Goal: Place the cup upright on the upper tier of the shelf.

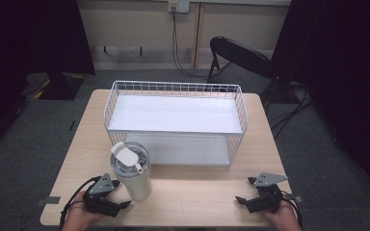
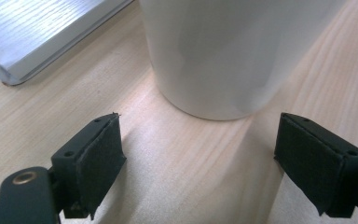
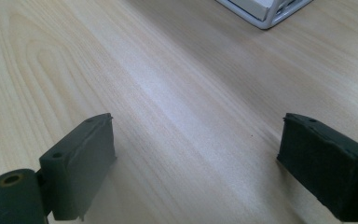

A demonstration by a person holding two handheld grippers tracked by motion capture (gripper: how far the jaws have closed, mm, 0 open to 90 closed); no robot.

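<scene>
The tumbler (image 1: 132, 171) stands upright on the table (image 1: 202, 192), near the front of the wire basket (image 1: 173, 120). The left gripper (image 1: 120, 204) sits just beside its base, jaws wide and empty. The right gripper (image 1: 243, 199) is likewise wide, well apart. Risk: a low grip could tip the tall tumbler.

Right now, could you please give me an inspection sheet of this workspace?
Surface: light wooden table, bare between the grippers.
Job's things: white tumbler upright, lid on, near the left gripper; white wire rack behind it.
Clutter: nothing seen.
Grippers: left gripper open, jaws facing the tumbler base, apart from it; right gripper open over bare wood.
Cables: black cable trailing from the left gripper; wall cable.
Surroundings: black chair, grey carpet.
</scene>
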